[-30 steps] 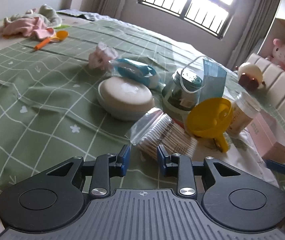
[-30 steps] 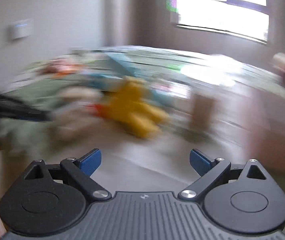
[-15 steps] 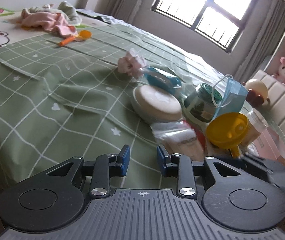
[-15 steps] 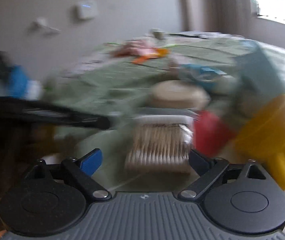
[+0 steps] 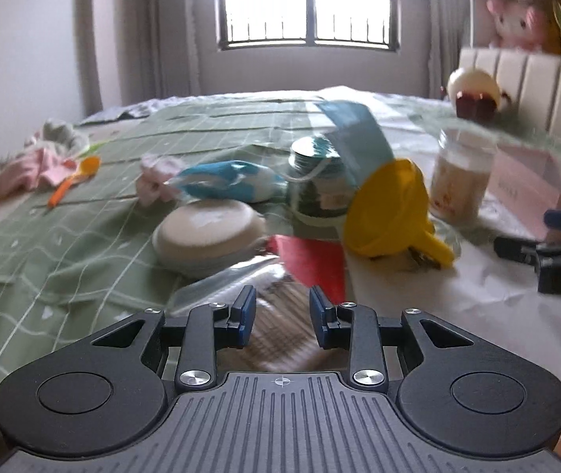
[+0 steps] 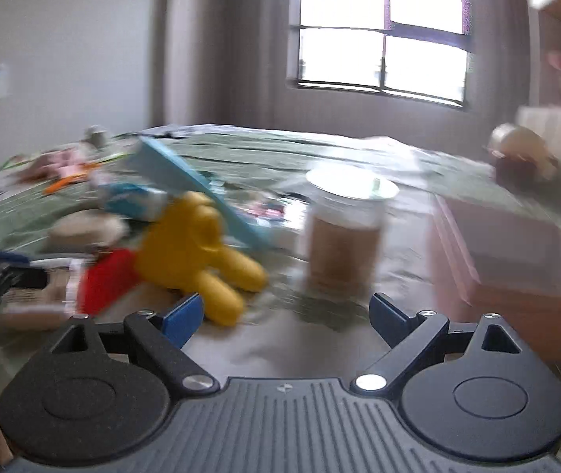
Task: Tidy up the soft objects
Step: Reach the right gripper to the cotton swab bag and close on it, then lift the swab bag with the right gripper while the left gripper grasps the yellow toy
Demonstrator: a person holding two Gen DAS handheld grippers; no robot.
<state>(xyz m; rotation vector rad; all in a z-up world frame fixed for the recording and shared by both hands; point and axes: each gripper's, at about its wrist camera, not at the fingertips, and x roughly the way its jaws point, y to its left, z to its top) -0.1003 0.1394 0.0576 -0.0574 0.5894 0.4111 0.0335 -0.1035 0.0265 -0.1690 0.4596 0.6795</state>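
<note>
Swab bag (image 5: 276, 307) lies near, on the green checked cloth (image 5: 44, 244), directly ahead of the left claw (image 5: 282, 317). Claw's jaws stand part open either side of the bag, not visibly gripping. Just beyond: red card (image 5: 312, 264), white bowl (image 5: 207, 236) to the left, yellow funnel (image 5: 391, 213) to the right. Blue mask (image 5: 359, 134) drapes over a jar (image 5: 316, 185) behind. Pink clothes (image 5: 28, 169) far left. Right claw (image 6: 286, 315) hangs wide open, empty, ahead of a lidded jar (image 6: 345, 232); view blurred. Pink box (image 6: 517, 252) right.
</note>
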